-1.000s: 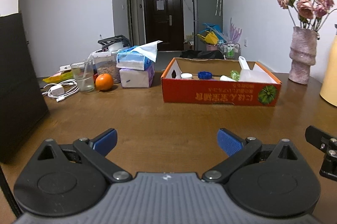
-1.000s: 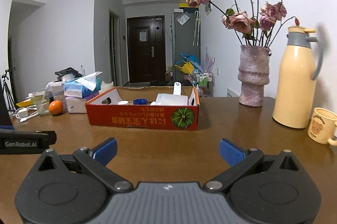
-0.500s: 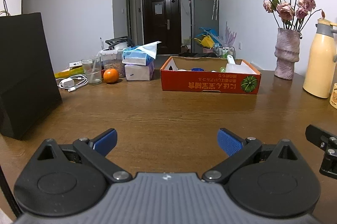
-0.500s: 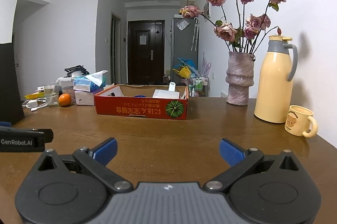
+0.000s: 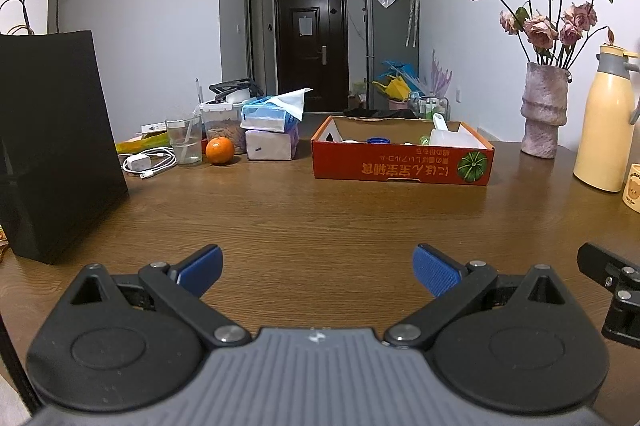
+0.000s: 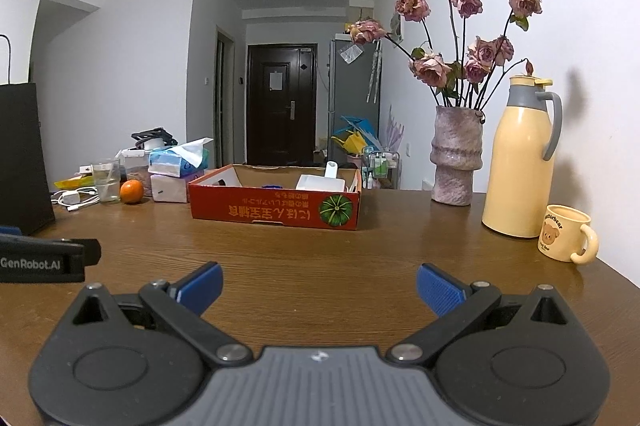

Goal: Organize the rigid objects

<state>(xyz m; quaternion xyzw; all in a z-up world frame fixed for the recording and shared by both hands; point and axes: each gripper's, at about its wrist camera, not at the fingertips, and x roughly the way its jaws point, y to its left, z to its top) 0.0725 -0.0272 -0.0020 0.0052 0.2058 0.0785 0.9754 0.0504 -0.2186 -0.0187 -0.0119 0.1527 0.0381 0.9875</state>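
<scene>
Blue-padded left tongs [image 5: 318, 268] and right tongs [image 6: 319, 288] are hovering spread and carrying nothing over the bare near surface [image 5: 320, 210]. Farther back, the red cardboard box [image 5: 402, 162] is already holding several small rigid items [image 5: 448, 136], so sorting is looking largely finished. Beyond, clutter like the orange [image 5: 219, 150] is sitting untouched.

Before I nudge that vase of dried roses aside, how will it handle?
The vase looks like heavy ceramic, so probably stiff and fragile. Its long-stemmed roses spread high and wide, so it may tip if pushed near the top. The narrow waist could offer a grip.
</scene>
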